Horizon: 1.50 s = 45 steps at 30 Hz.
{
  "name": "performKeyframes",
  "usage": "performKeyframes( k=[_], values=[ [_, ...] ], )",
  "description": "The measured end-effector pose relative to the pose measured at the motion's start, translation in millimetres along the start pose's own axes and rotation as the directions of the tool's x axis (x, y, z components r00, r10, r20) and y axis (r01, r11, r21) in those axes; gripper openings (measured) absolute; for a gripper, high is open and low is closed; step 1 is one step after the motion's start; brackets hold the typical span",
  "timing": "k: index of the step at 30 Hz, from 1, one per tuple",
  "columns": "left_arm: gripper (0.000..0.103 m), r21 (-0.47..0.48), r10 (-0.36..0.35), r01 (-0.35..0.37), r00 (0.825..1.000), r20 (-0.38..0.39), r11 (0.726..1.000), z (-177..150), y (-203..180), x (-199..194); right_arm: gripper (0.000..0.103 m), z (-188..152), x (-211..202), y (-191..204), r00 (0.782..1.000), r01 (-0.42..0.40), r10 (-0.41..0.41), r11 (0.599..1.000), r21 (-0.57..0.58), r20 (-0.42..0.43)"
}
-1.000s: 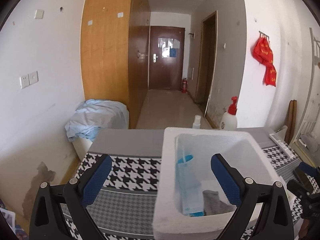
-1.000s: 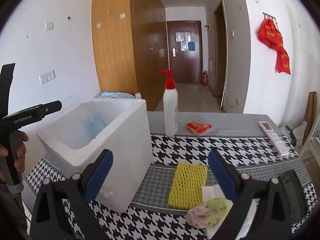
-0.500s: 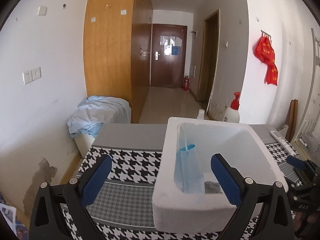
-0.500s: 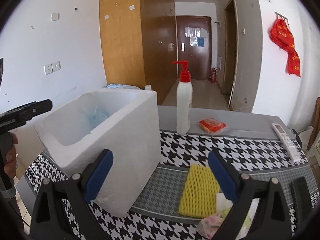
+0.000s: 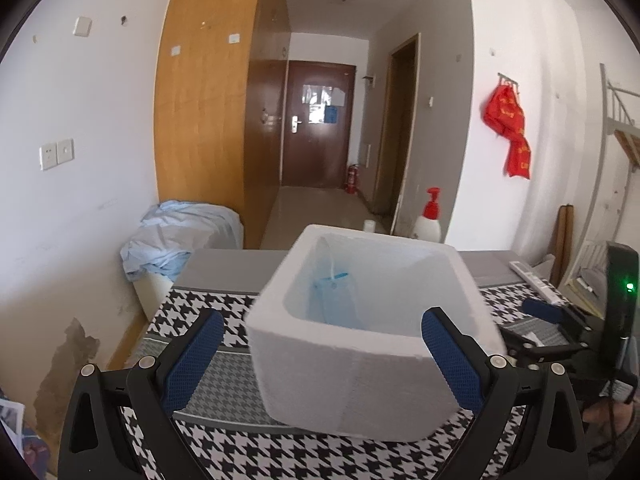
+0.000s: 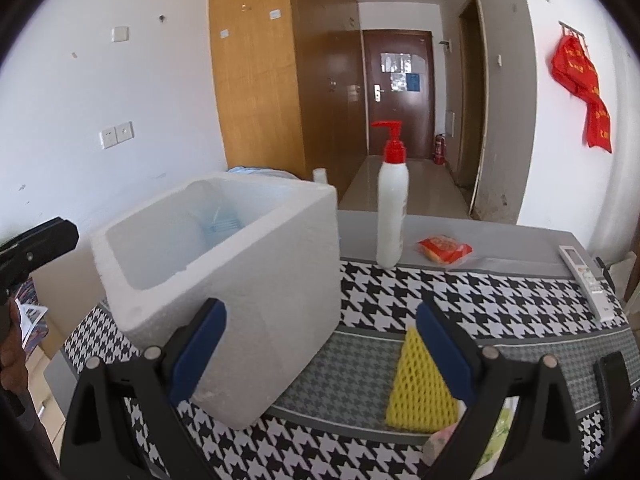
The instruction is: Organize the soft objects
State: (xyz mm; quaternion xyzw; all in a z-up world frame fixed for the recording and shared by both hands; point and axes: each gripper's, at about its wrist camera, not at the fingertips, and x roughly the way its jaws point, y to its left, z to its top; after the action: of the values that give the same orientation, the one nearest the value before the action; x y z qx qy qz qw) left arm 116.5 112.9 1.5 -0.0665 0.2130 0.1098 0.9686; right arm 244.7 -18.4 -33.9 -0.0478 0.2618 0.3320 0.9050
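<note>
Your left gripper (image 5: 320,356) hangs over the near edge of the table (image 5: 224,300), fingers spread wide and grasping nothing; the foam box (image 5: 360,384) sits between and beyond its blue pads (image 5: 192,356). A blue-tinted bag (image 5: 334,300) leans inside the box against its left wall. Your right gripper (image 6: 320,352) is likewise released and empty, its pads (image 6: 198,354) framing the box's near right corner (image 6: 248,304). Just right of the box, on the grey band of the cloth, lies the yellow mesh (image 6: 416,388), partly hidden by the right finger. Near it, at the table's near edge, a pale floral item (image 6: 444,440) is mostly covered; what it is cannot be told. Farther back stand a pump bottle (image 6: 392,208) and, to its right, a red packet (image 6: 444,248). A remote (image 6: 584,280) lies at the far right.
</note>
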Motion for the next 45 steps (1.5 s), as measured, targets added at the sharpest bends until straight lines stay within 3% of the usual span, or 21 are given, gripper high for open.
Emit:
performKeyframes(
  k=[18,40,45],
  values=[
    [0.100,0.025,-0.048,0.047,0.998,0.050,0.999,-26,-21,-33,0.098,-22,-64,2,0.998,0.030,-0.031,0.999,0.014,0.061],
    [0.100,0.073,-0.167,0.164,0.985,0.048,0.984,-58,-75,-37,0.098,-59,-114,-31,0.985,0.136,-0.144,0.987,0.081,0.093],
    [0.100,0.110,-0.203,0.202,0.979,0.003,0.973,-64,-95,-30,0.098,-68,-119,-43,0.983,0.157,-0.165,0.983,0.092,0.083]
  ],
)
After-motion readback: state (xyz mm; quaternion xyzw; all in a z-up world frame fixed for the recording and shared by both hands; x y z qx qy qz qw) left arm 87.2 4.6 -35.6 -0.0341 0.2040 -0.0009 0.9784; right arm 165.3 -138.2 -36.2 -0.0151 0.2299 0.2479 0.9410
